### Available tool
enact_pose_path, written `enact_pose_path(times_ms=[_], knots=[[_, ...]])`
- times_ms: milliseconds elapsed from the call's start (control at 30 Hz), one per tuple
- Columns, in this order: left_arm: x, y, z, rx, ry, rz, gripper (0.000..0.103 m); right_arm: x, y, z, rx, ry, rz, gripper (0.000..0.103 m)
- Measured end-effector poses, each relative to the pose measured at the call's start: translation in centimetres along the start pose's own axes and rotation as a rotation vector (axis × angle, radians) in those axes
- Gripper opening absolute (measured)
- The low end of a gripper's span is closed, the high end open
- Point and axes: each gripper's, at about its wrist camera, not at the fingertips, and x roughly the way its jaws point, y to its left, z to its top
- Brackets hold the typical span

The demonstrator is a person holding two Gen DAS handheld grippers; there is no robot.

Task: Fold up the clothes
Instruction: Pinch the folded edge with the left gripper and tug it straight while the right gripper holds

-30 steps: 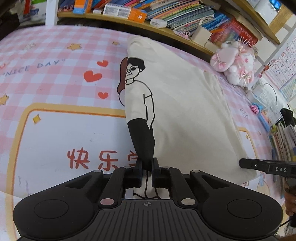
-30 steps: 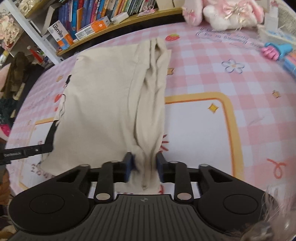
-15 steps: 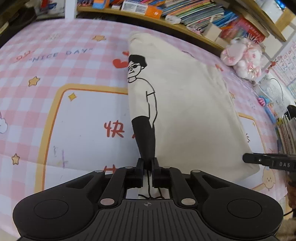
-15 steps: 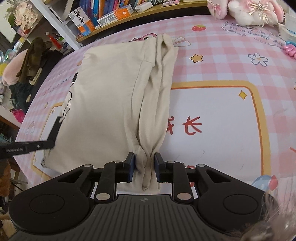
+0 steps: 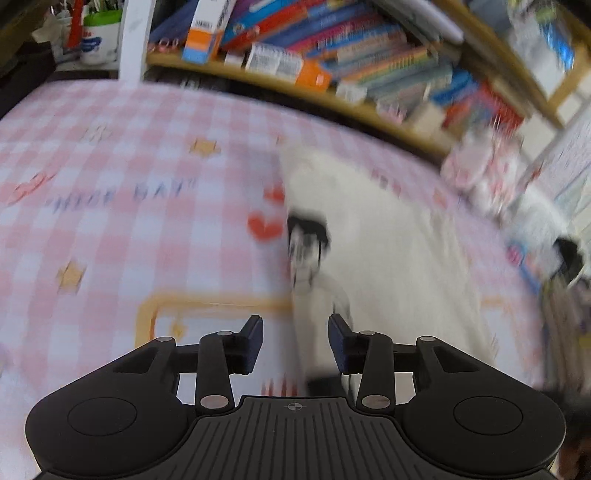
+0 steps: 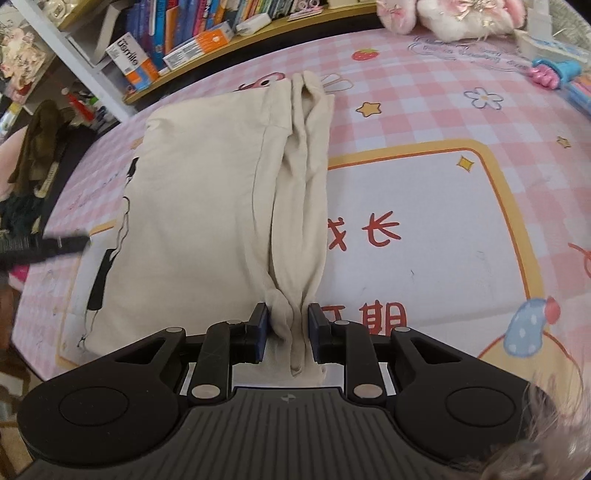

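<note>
A cream T-shirt (image 6: 207,206) with a black cartoon figure lies folded lengthwise on the pink checked table cover (image 6: 424,122). My right gripper (image 6: 284,325) has its jaws parted around the bunched near edge of the shirt, with small gaps at the pads. My left gripper (image 5: 295,339) is open and empty above the shirt's (image 5: 388,251) printed edge; its view is blurred by motion. The left gripper also shows in the right wrist view (image 6: 55,243) at the shirt's left side.
A bookshelf (image 6: 207,37) full of books runs along the far edge of the table. Pink plush toys (image 6: 443,14) sit at the far right, with a pink and blue toy (image 6: 554,70) beside them. Dark clothing (image 6: 33,158) hangs off the left.
My left gripper has opened, let go of the shirt's printed edge and is moving fast. My right gripper's jaws have widened around the bunched edge. The shirt has settled flat.
</note>
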Motion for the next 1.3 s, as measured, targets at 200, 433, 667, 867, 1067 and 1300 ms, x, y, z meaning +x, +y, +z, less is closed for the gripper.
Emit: enact_pose_path(times_ms=[200,433,667,867,1067,1300], knots=[[4.3,2.2,5.2,-0.063,-0.016,-0.085,0.039,0.4,2.5,-0.7,-0.006,-0.024,-0.127,0.024],[9.1,3.7,9.1,-0.129,0.021,-0.223,0.039,0.6,4.4,-1.3,0.028,-0.019,-0.208,0.025],[14.0,4.3,12.6,-0.172,0.051,-0.292,0.032,0.8,5.3,-1.8,0.051,-0.046,-0.267,0.025],[15.6,5.0,13.5,-0.249,0.078,-0.346,0.036,0.9,5.6,-2.0,0.068,-0.057,-0.274,0.027],[13.0,1.9,12.6,0.004,-0.049,-0.294,0.009,0.9,6.0,-2.1,0.081,-0.068,-0.295,0.027],[12.7,0.8,13.2,0.108,-0.022,-0.182,0.02,1.0,6.3,-2.1,0.081,-0.062,-0.307,0.027]])
